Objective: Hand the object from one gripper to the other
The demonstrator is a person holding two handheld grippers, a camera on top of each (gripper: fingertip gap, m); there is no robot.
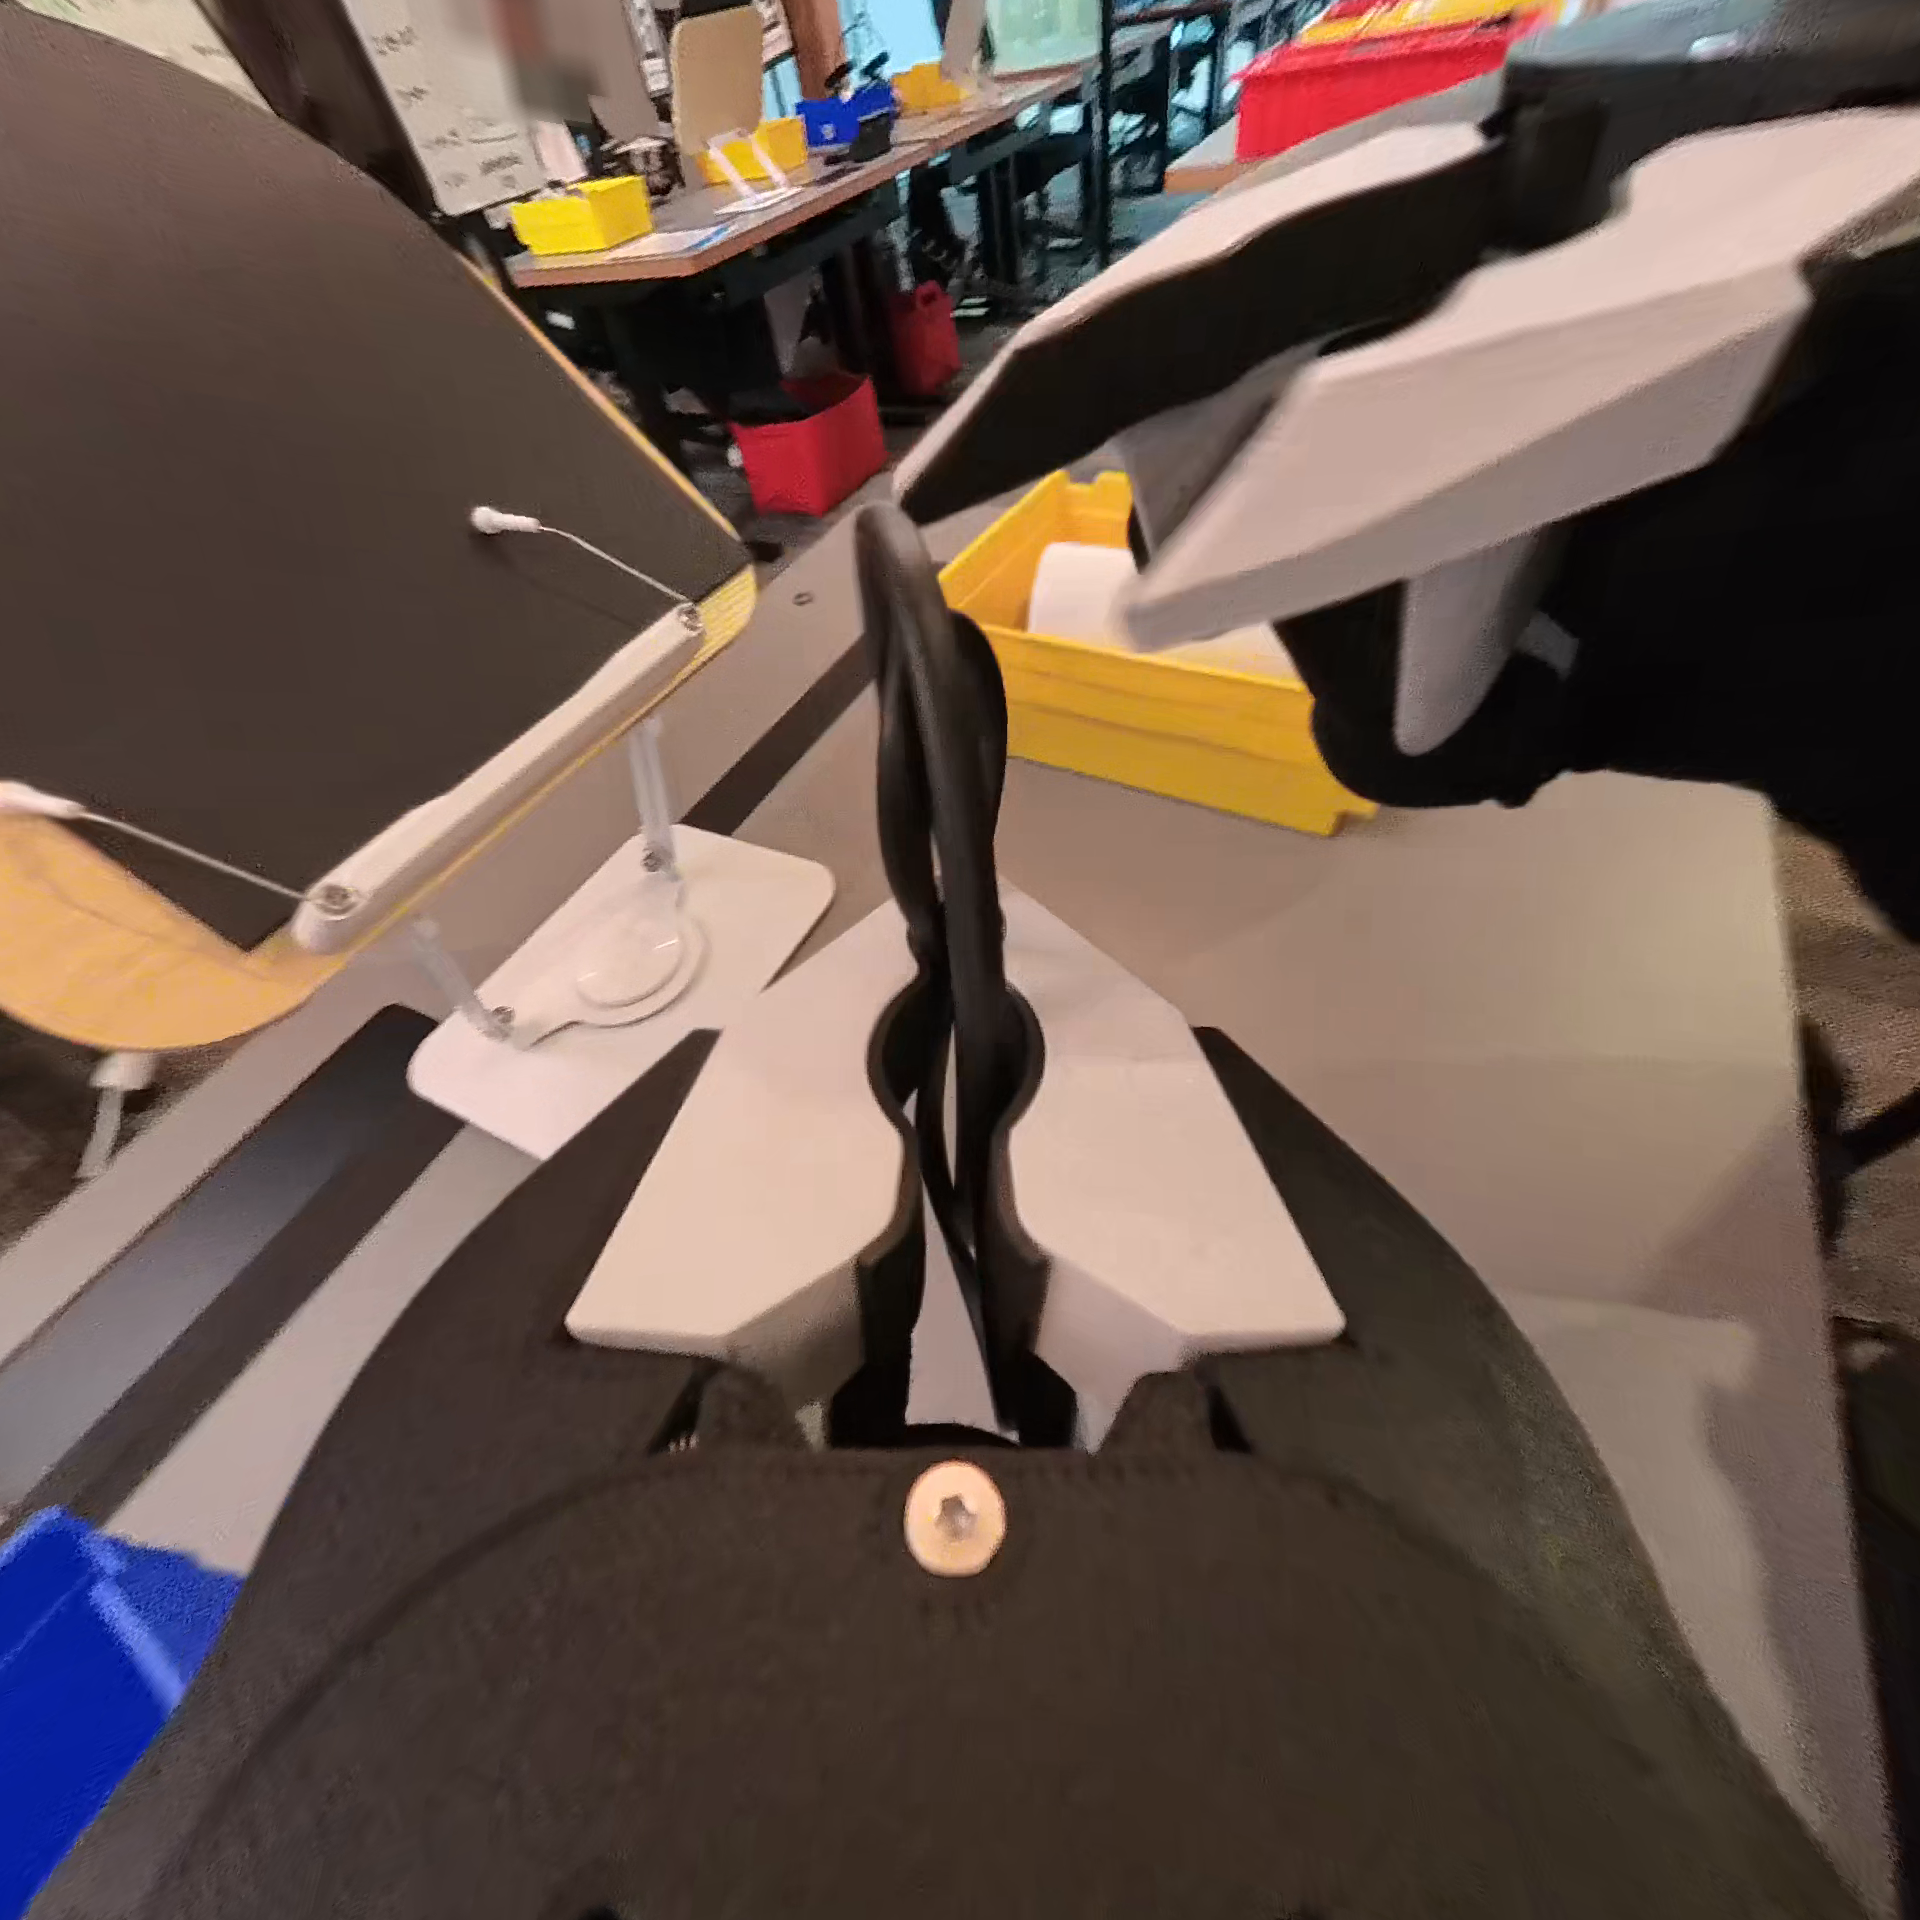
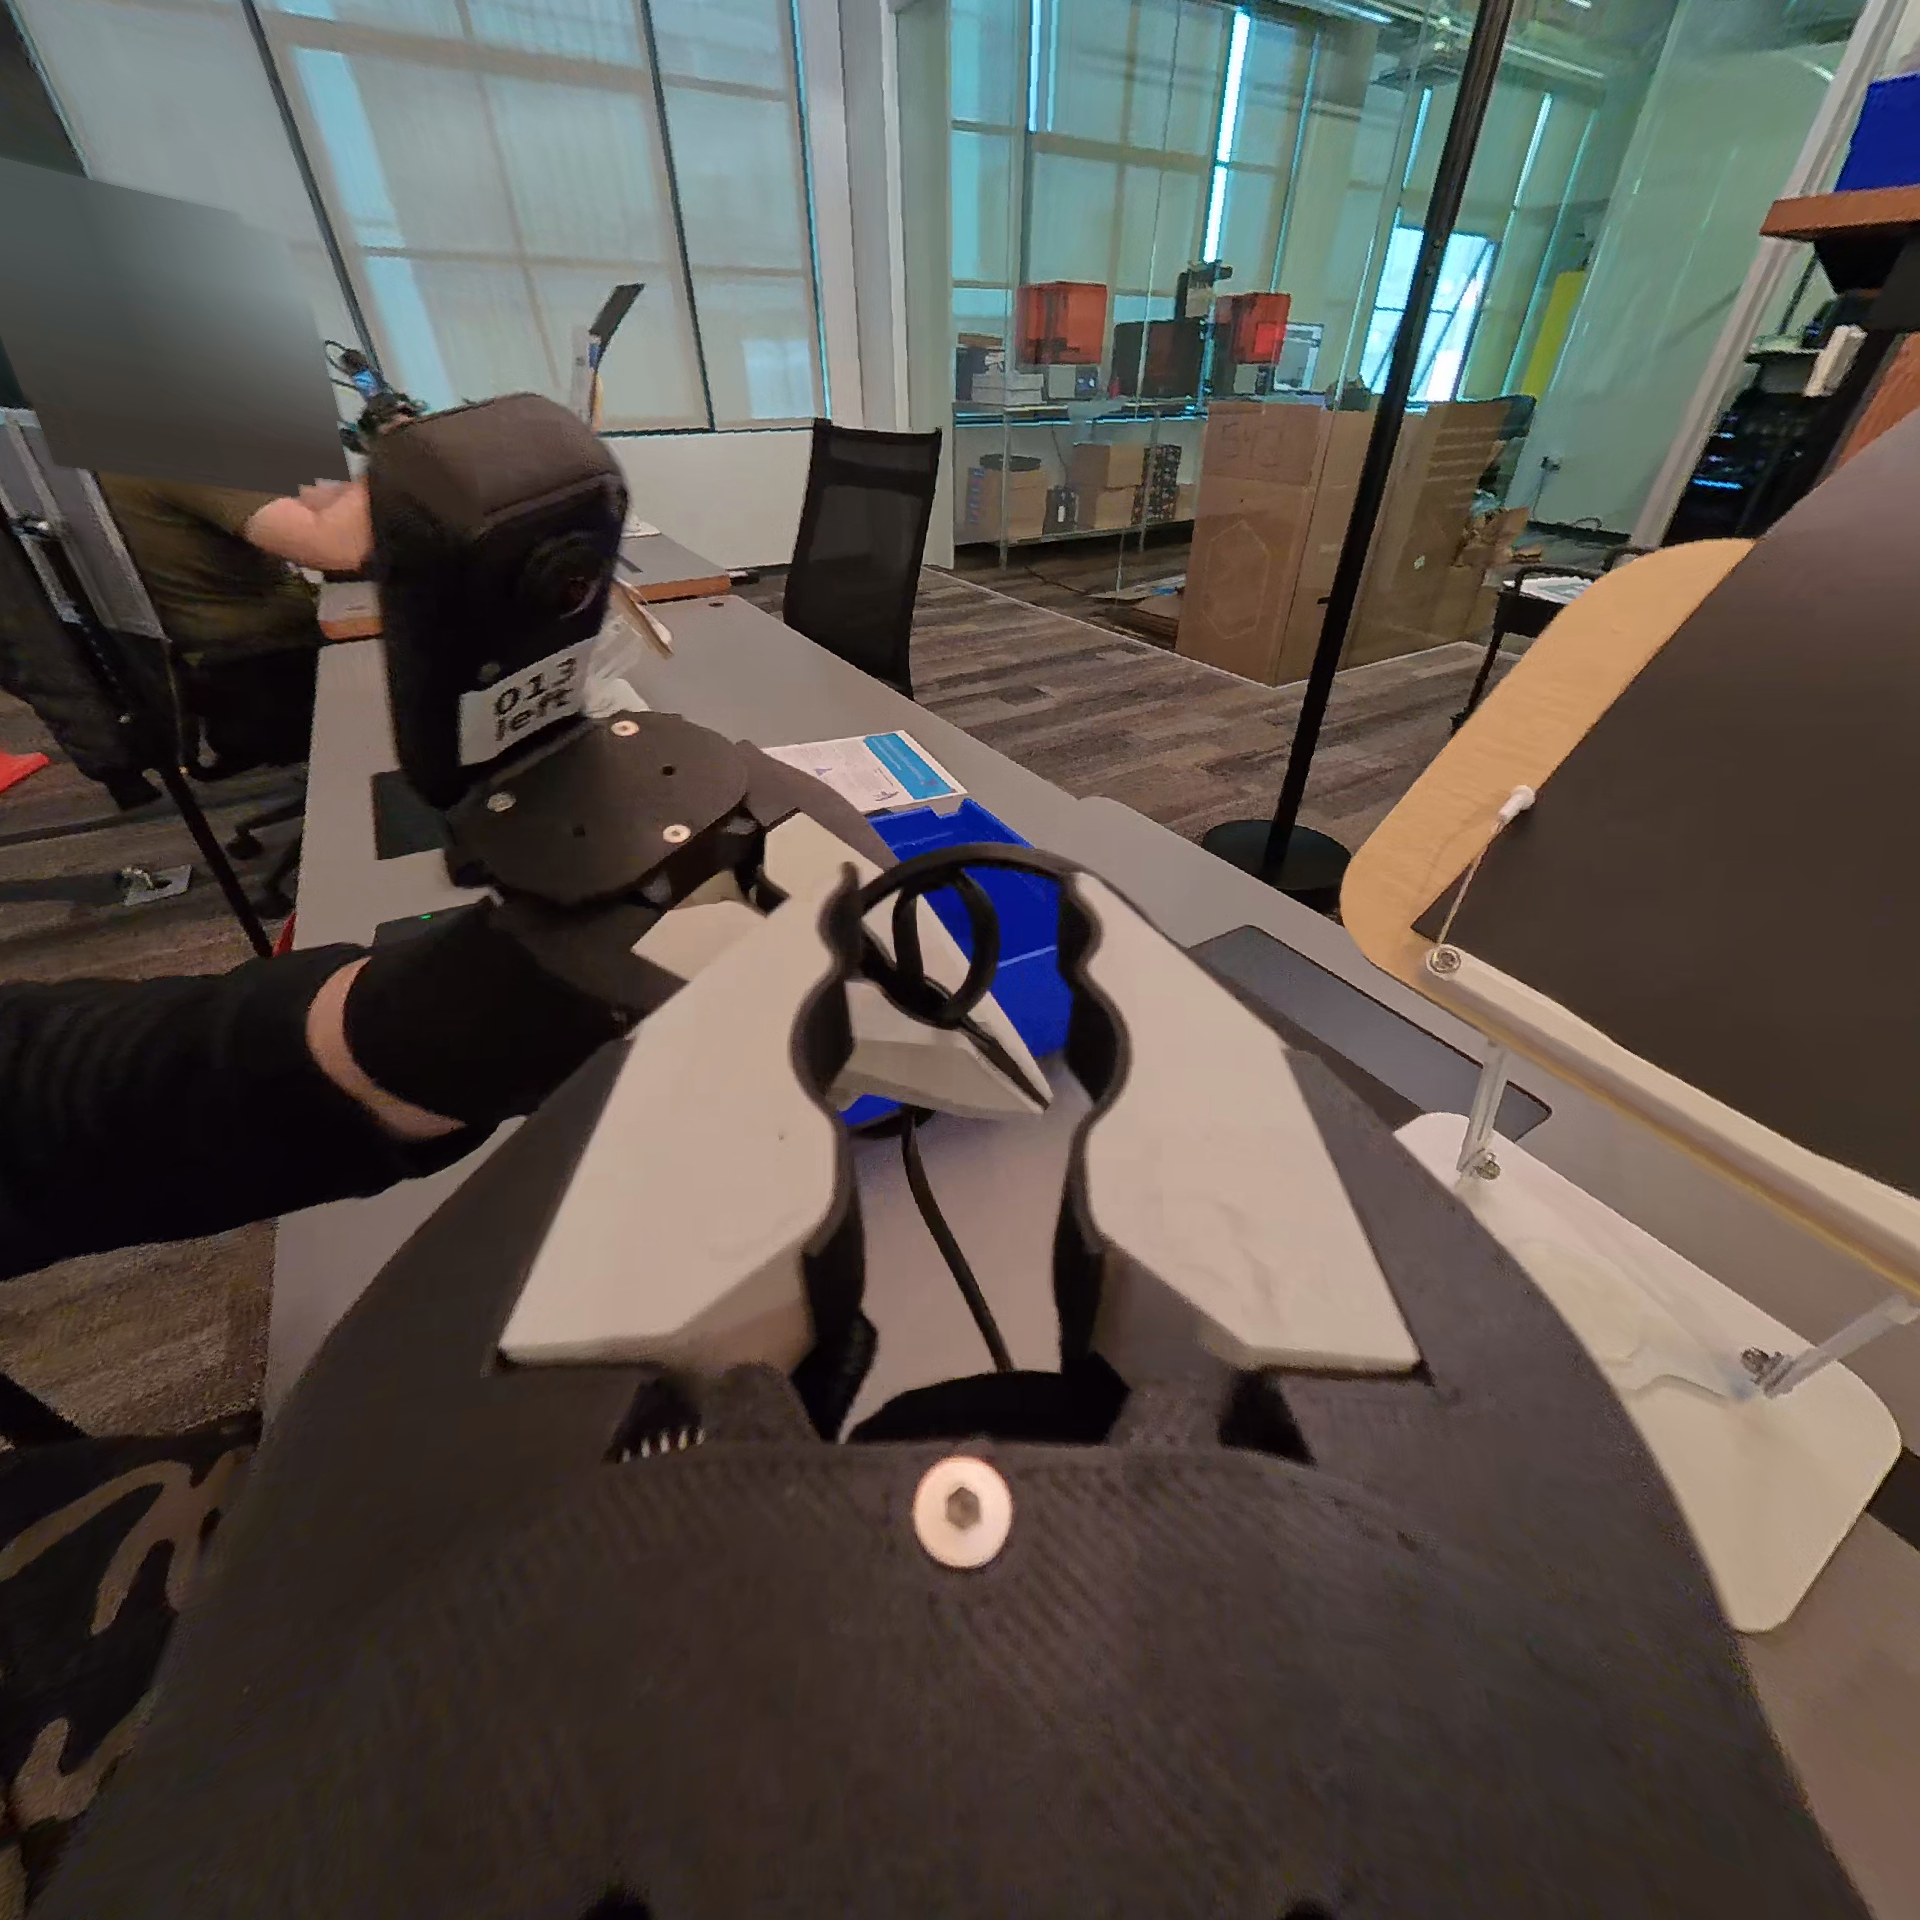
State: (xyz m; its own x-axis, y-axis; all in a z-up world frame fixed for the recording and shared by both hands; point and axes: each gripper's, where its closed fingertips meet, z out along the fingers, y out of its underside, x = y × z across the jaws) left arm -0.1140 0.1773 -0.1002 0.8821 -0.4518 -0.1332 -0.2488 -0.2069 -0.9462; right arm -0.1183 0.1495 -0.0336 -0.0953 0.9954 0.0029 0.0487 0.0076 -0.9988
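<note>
A black cable loop (image 1: 940, 727) stands up from between the fingers of my left gripper (image 1: 956, 997), which is shut on it. My right gripper (image 1: 1029, 551) comes in from the upper right, open, with one fingertip almost at the top of the loop. In the right wrist view, my right gripper (image 2: 956, 914) is open with its fingers on either side of the loop (image 2: 971, 914) and of the left gripper's tips (image 2: 1023, 1091). A tail of the cable (image 2: 956, 1268) hangs down toward the table.
A yellow bin (image 1: 1143, 707) with a white roll sits behind the loop. A blue bin (image 1: 73, 1662) (image 2: 935, 831) is on the grey table (image 1: 1351, 1039). A black board on a white stand (image 1: 260, 468) (image 2: 1714, 883) is close by. A gloved hand (image 2: 468, 1029) holds the left gripper. Tip to tip, the grippers are about 7 centimetres apart.
</note>
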